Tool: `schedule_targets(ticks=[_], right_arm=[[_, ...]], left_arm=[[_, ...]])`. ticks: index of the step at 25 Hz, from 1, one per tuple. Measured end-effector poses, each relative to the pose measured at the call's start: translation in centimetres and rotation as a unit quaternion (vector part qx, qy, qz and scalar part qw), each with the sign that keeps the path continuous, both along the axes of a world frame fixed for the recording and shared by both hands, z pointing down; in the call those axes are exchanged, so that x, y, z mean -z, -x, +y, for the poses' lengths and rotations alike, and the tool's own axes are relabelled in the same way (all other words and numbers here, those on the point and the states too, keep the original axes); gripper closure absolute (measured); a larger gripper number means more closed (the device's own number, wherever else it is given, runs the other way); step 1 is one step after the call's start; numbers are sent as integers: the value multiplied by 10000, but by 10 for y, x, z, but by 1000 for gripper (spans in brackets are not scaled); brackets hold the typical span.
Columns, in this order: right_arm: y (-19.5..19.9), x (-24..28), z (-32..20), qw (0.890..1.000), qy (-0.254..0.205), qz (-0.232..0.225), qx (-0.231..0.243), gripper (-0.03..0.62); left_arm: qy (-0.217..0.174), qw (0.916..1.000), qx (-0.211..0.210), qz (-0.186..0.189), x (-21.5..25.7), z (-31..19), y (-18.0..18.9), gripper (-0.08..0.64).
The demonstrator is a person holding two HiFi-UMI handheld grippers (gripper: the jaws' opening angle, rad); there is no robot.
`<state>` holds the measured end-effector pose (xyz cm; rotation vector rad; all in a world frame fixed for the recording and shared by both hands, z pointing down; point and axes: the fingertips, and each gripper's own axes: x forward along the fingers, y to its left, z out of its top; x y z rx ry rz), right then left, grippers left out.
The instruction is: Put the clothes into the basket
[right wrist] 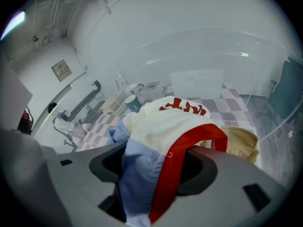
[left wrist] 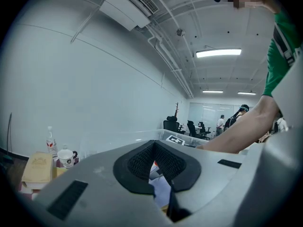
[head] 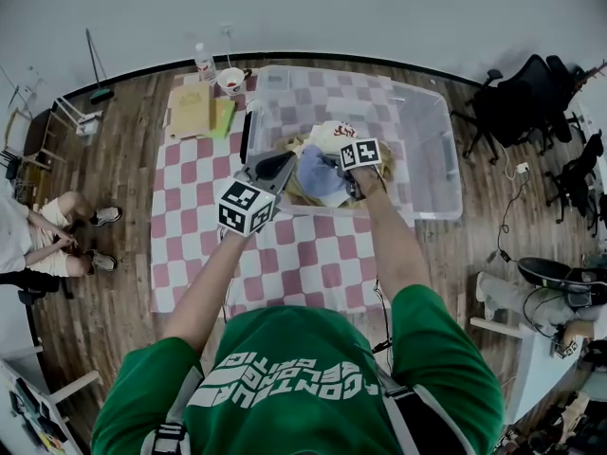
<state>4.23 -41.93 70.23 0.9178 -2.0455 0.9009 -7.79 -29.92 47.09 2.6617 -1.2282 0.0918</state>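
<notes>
Right gripper (right wrist: 156, 162) clenched on bundled clothes (right wrist: 163, 124) over clear basket (head: 432, 121), left gripper (head: 277, 166) just beside bundle, jaws together, empty, tan garment (right wrist: 242, 143) in basket, basket on checked table (head: 285, 254)

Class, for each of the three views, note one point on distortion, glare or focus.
Head view: wide-angle, the wall's skirting bows; the clear basket shows pale sheen. Left gripper view: fisheye, dark corners, the ceiling light blown out. Right gripper view: fisheye too, the clothes close up and slightly soft.
</notes>
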Motion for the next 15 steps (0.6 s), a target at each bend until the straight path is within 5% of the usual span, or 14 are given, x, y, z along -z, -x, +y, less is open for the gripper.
schedule_targets(ticks=[5,15], right_arm=[[-20,28,-2,9996,-147,-241,-71,301],[-55,131,4,9911,-1143,-662,-167,301]], left_arm=[[-47,9999,-117,-8,4,4,-11,557],[-214,9994,-272,11,20,14,-28,557]])
